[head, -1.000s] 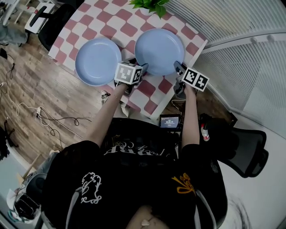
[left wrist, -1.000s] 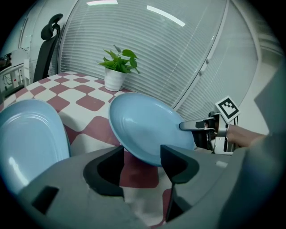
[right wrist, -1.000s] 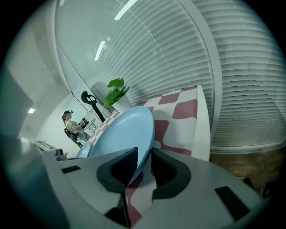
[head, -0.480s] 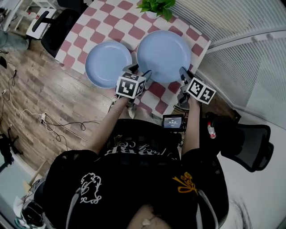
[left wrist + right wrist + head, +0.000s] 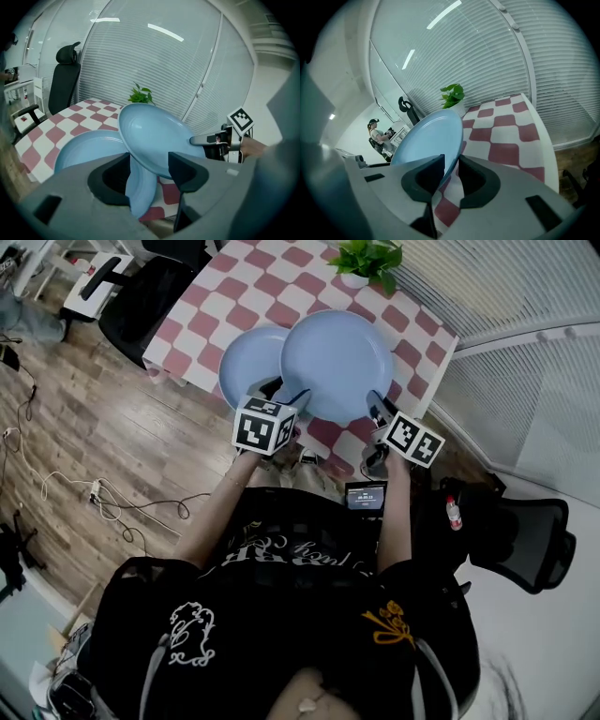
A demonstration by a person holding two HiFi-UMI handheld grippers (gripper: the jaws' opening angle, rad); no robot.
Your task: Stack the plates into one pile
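Note:
Two light blue plates are on view. One plate [image 5: 246, 360] lies on the red-and-white checkered table [image 5: 281, 277]. The other plate [image 5: 337, 367] hangs tilted above the table and overlaps the lying plate's right side. My left gripper [image 5: 286, 397] is shut on its near-left rim and my right gripper [image 5: 375, 407] on its near-right rim. In the left gripper view the held plate [image 5: 154, 136] runs down between the jaws of the left gripper [image 5: 149, 171], above the lying plate [image 5: 84, 147]. In the right gripper view the held plate [image 5: 426, 140] stands edge-on in the right gripper [image 5: 449, 171], whose jaws have just closed a little tighter.
A potted plant [image 5: 361, 263] stands at the table's far right. Black office chairs sit at the far left [image 5: 150, 292] and at my right [image 5: 525, 540]. Cables [image 5: 103, 498] trail over the wooden floor. A small screen device [image 5: 366, 495] hangs by the table's near edge.
Both grippers have carried the right-hand plate up and to the left. It sat beside the other plate before and now overlaps it.

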